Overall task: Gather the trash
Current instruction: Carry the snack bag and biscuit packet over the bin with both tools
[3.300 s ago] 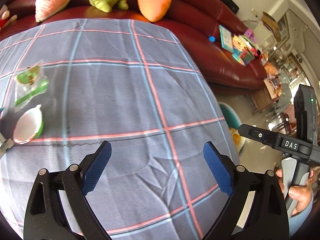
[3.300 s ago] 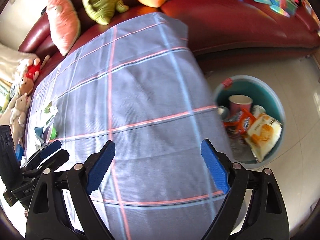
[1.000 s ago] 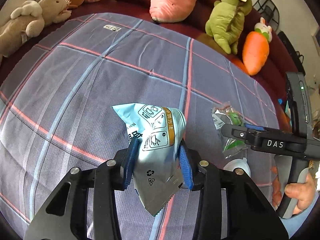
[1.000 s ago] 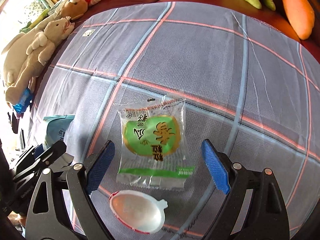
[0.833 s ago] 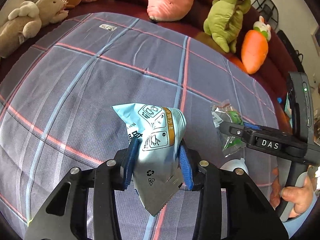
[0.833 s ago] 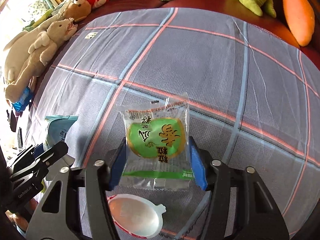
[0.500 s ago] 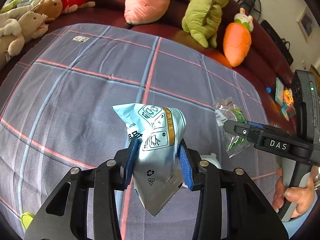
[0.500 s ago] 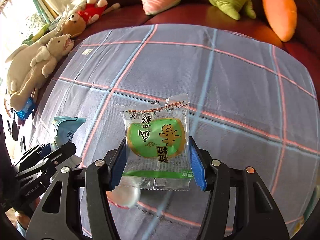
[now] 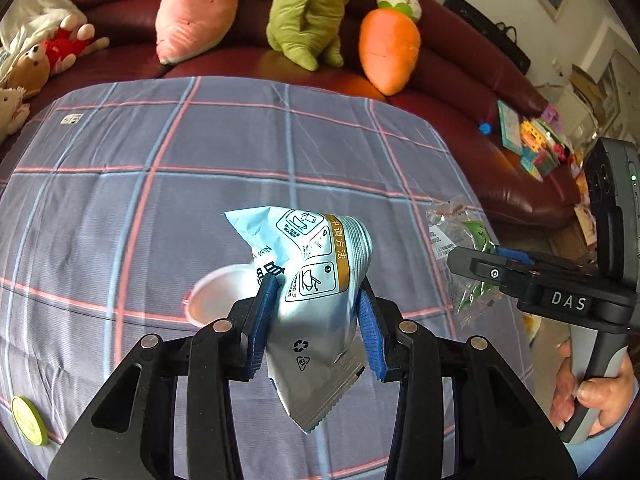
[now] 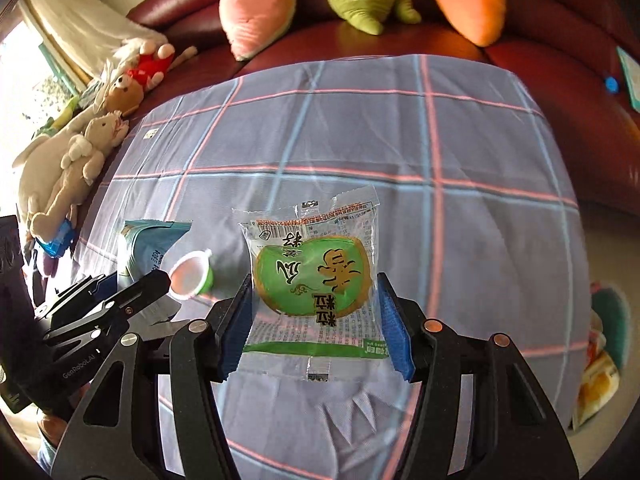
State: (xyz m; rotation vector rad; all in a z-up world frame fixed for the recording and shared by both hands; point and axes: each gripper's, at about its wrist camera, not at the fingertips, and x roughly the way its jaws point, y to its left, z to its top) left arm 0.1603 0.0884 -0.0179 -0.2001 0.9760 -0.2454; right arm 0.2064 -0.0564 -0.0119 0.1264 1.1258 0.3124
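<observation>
Both grippers loaded, each lifted clear of the bench.

Left gripper (image 9: 318, 316): fingers pinched on a crumpled silver-blue pouch (image 9: 316, 280), printed with pictogram panels, a brown band of Chinese text and a recycling mark. Right gripper (image 10: 316, 326): fingers closed on a clear wrapper (image 10: 314, 280) with a green oval, Chinese characters, a red-printed top strip. Its body reads "DAS"; the left one's reads "GenRobot.AI". A small green-sided cup (image 10: 192, 274) lies on the plaid cloth (image 10: 460, 220).
</observation>
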